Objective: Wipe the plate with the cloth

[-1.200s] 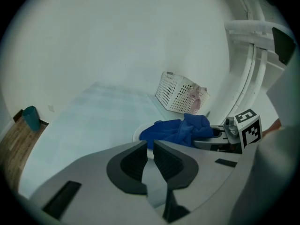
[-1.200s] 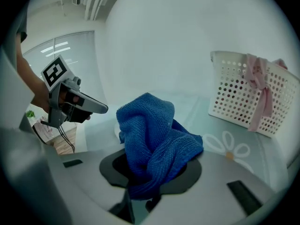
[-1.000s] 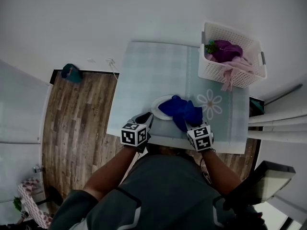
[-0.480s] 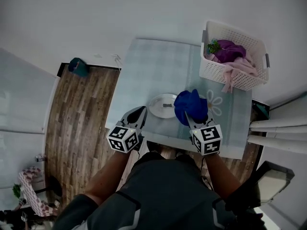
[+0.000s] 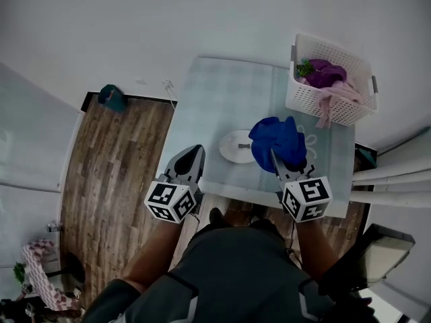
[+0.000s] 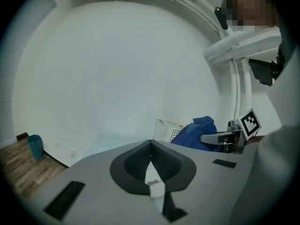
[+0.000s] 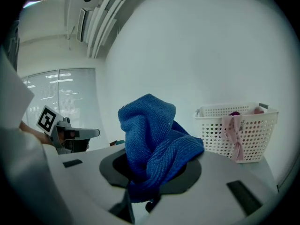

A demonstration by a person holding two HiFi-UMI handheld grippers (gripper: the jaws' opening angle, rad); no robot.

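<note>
A white plate (image 5: 236, 147) lies on the pale blue table (image 5: 215, 99), near its front edge. Its right side is hidden behind a blue cloth (image 5: 277, 140). My right gripper (image 5: 274, 153) is shut on that cloth and holds it bunched up above the table, right of the plate. In the right gripper view the cloth (image 7: 152, 139) stands up out of the jaws of the right gripper (image 7: 151, 172). My left gripper (image 5: 196, 149) hovers left of the plate, over the table's front left corner. It is shut with nothing in it, and the pads (image 6: 140, 161) meet.
A white plastic basket (image 5: 333, 89) holding purple and pink cloths stands at the table's far right corner. Wooden floor (image 5: 114, 173) runs along the left of the table, with a small teal object (image 5: 111, 96) against the wall. The person's torso is close behind the front edge.
Both grippers have risen and pulled back toward the person. The blue cloth has come up off the plate with the right gripper. The left gripper has left the plate's rim.
</note>
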